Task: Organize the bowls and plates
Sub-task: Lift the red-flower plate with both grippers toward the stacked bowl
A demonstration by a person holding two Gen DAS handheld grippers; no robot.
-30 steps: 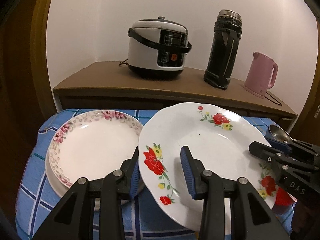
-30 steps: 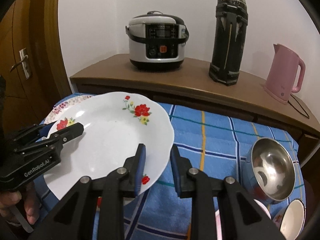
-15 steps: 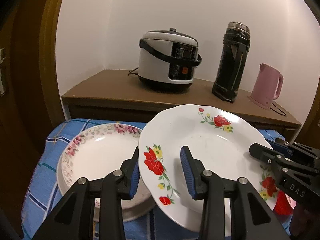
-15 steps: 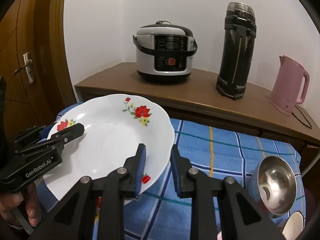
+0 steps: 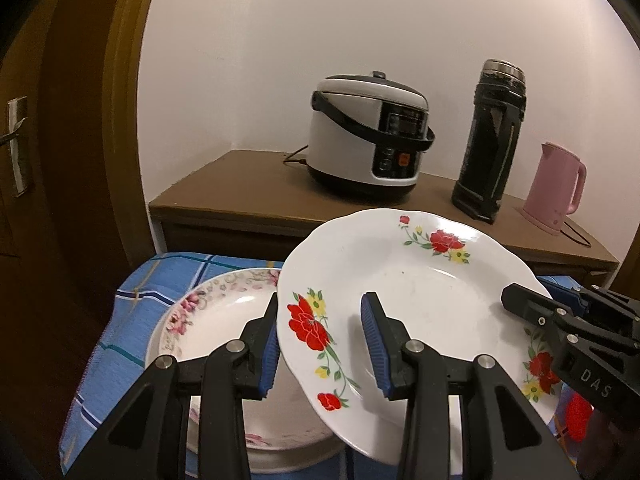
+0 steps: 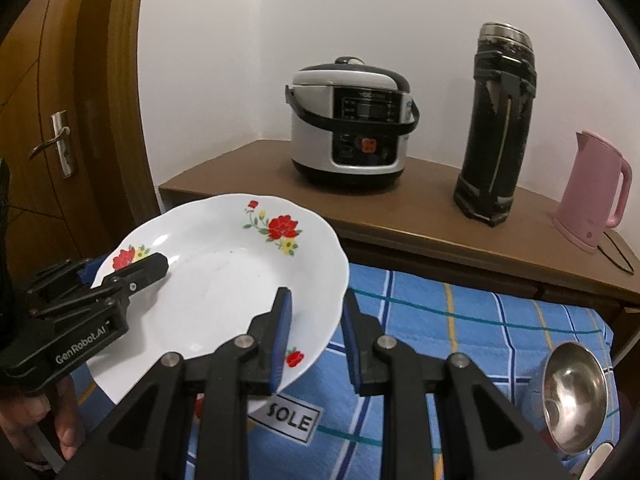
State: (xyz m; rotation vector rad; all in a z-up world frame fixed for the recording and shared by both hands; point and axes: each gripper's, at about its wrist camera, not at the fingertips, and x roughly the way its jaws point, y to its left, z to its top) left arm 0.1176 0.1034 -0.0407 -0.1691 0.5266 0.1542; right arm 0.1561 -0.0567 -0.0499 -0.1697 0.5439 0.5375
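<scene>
White red-flowered plate [image 5: 412,292] airborne, tilted; left gripper [image 5: 320,344] and right gripper [image 6: 314,332] each clamped on opposite rim, sharing weight, above pink-flowered plate stack [image 5: 216,320] at table's left edge.

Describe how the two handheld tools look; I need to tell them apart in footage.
Both are black plastic with silver bolts and ribbed blue pads. The left tool carries white "GenRobot.AI" lettering on its side, seen from the right wrist view. The right tool is marked "DAS". No cables or sleeves show.
</scene>
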